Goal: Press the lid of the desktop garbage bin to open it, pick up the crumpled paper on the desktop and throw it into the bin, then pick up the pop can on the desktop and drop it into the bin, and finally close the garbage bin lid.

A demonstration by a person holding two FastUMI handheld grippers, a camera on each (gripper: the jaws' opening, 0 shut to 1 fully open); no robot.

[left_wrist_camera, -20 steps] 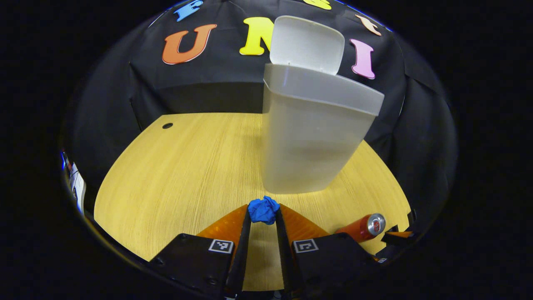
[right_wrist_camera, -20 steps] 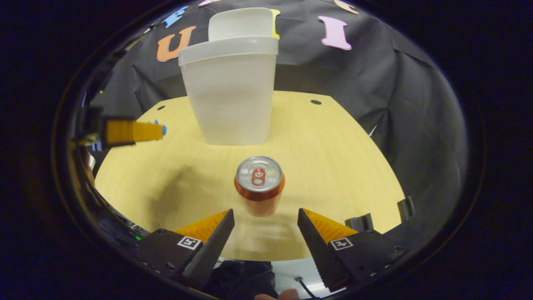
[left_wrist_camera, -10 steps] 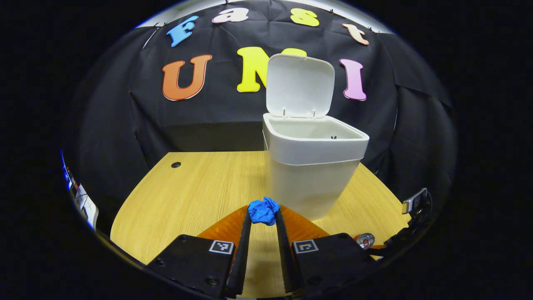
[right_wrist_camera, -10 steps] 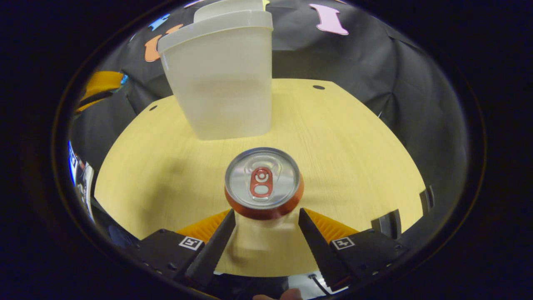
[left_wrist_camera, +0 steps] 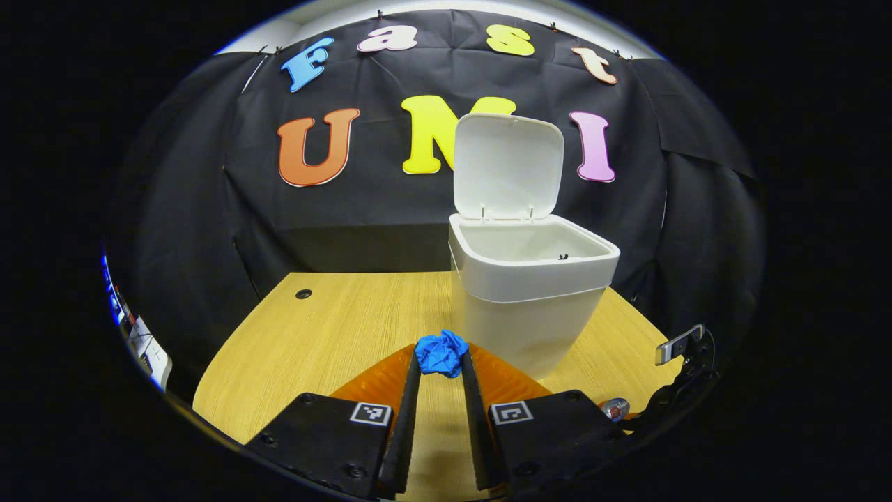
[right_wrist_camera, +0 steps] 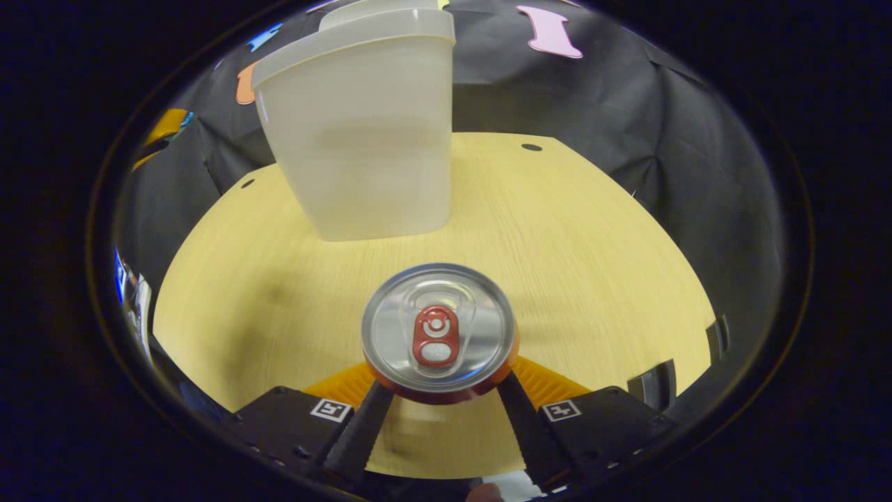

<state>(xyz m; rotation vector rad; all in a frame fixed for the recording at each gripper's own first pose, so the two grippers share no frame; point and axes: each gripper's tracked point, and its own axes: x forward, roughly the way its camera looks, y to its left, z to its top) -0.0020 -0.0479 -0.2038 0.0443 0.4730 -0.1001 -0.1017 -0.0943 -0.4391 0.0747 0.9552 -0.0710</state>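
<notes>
A blue crumpled paper (left_wrist_camera: 441,353) is pinched at the tips of my left gripper (left_wrist_camera: 440,364), held up above the wooden table (left_wrist_camera: 334,328). The white bin (left_wrist_camera: 533,293) stands just ahead and to the right, its lid (left_wrist_camera: 507,167) raised upright and the inside showing. In the right gripper view the red pop can (right_wrist_camera: 439,335) stands upright, its silver top close below the camera. My right gripper (right_wrist_camera: 440,399) is open, one finger on each side of the can, the tips hidden under its rim. The bin (right_wrist_camera: 362,132) is behind the can.
Cable holes (left_wrist_camera: 303,294) (right_wrist_camera: 531,147) sit near the table's far edge. The can's top (left_wrist_camera: 614,408) and the right gripper's body (left_wrist_camera: 686,348) show at the lower right of the left gripper view. Part of the left gripper (right_wrist_camera: 164,129) shows at the upper left of the right gripper view.
My left gripper has risen with the paper, so the bin's open top now shows from above. My right gripper has come forward and down, so the can is now between its fingers.
</notes>
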